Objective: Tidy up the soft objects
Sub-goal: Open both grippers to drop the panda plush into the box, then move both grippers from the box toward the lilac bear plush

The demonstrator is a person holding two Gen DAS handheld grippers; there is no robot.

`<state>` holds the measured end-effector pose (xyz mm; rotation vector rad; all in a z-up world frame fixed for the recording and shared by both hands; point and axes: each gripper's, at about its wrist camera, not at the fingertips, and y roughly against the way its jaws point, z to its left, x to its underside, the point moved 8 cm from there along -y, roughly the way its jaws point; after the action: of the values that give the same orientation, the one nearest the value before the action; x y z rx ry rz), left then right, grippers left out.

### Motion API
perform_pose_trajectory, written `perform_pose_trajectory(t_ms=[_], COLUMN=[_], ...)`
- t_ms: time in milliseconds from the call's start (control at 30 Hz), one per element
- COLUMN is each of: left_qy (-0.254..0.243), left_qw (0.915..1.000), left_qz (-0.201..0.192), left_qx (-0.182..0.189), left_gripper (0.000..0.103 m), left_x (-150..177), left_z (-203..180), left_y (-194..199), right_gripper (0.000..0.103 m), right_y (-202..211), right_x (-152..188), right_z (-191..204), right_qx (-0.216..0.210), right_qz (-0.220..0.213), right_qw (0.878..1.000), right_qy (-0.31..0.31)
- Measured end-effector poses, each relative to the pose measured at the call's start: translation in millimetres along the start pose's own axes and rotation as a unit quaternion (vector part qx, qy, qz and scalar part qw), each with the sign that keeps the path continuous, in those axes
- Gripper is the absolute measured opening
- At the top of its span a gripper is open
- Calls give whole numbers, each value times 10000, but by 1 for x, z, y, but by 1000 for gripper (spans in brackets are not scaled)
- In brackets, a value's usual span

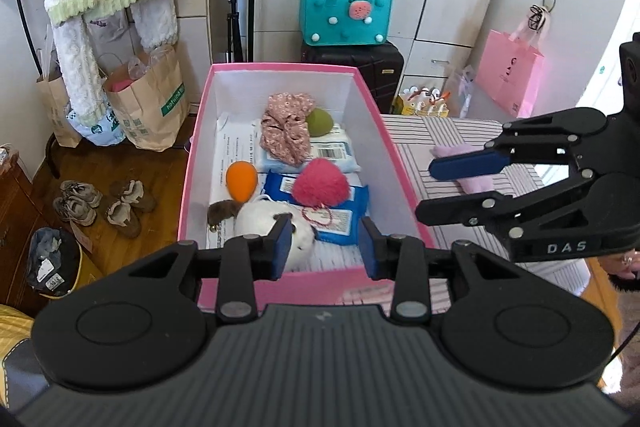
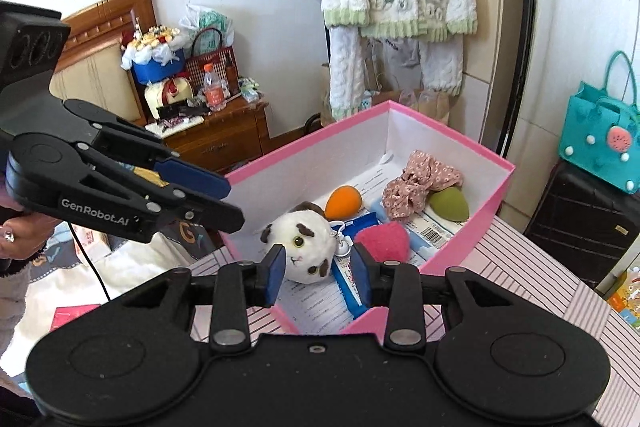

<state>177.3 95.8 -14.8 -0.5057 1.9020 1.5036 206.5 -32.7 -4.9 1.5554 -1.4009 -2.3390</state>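
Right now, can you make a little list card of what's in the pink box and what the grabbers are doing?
container: pink box on a striped cloth
plush: white cat toy, brown patches
sponges: orange egg sponge, green egg sponge
fluffy: pink pompom
fabric: floral scrunchie
underneath: blue wipe packs
left gripper: open, empty
right gripper: open, empty
outside: lilac soft item on the cloth

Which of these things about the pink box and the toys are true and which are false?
1. The orange egg-shaped sponge lies inside the pink box. True.
2. The white plush cat sits on the floor outside the box. False: it is in the box.
3. The left tool holds the fluffy pink ball. False: nothing is between its pads.
4. A teal bag stands on a black suitcase. True.
5. The box is closed with a lid. False: it is open on top.
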Motion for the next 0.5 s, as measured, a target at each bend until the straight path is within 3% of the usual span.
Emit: perform_pose_trajectory(t_ms=[67, 500], left_qy=[-75, -408], left_qw=[10000, 9990], left_qz=[-31, -160], left_qx=[-48, -91], left_gripper=[41, 51], left_x=[2, 13], left_z=[-6, -46], left_y=[10, 61], right_gripper=[50, 52], right_y=[12, 89], right_x=[1, 13], right_z=[4, 26], right_qx=[21, 212], right_qz=[-57, -444], right_qw=[10000, 9985], right_qy=[13, 245])
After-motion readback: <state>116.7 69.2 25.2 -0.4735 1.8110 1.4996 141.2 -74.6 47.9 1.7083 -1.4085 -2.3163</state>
